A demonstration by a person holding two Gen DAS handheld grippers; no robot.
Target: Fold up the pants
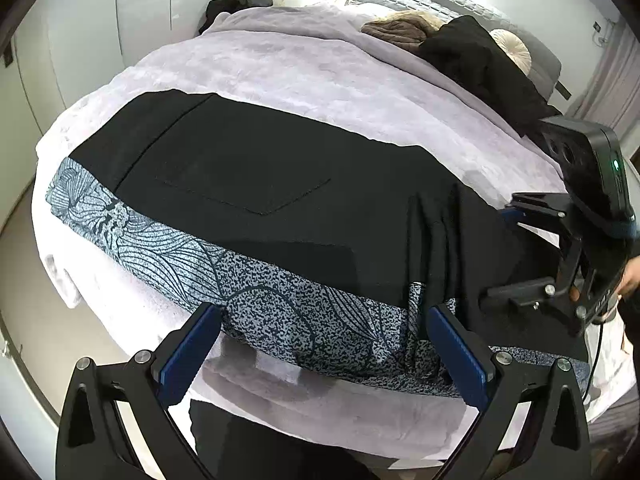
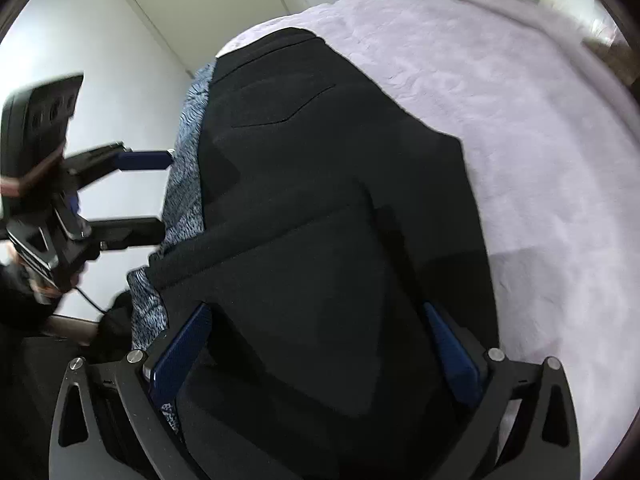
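Observation:
Black pants with a blue-grey patterned side panel lie flat across the lilac bed, back pocket up; they fill the right wrist view. My left gripper is open, its blue pads over the patterned near edge, holding nothing. My right gripper is open at the pants' bunched right part; in its own view the jaws are spread above the black fabric. The left gripper shows open at the left there.
The lilac blanket covers the bed. Dark clothes and a brown cushion lie at the far end, another dark heap at the far left. White wardrobe doors stand to the left.

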